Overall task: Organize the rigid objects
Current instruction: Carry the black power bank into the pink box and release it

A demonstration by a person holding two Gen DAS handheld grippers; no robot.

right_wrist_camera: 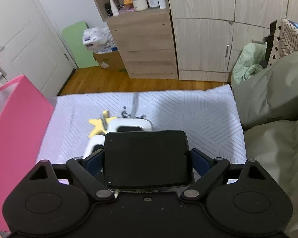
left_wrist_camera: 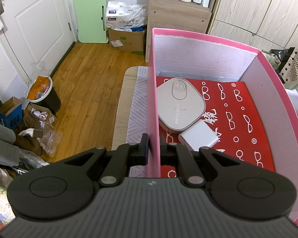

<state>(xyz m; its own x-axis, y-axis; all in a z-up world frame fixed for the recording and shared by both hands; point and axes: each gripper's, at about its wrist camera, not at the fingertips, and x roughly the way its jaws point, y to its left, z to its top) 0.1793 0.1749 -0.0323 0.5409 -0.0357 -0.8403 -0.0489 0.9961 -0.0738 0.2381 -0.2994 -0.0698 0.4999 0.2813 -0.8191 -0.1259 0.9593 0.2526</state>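
The black flat box sits between the fingers of the right gripper, its broad face up and its long axis running away from the camera toward the bed's far edge, above the bed cover. The jaws stand wide, each blue pad against a side of the box. Beyond it lie a white device and a yellow star. The left gripper is nearly closed, pinching the near left wall of the pink box. Inside that box, by the left wall, a grey square case and a white charger rest on the red bottom.
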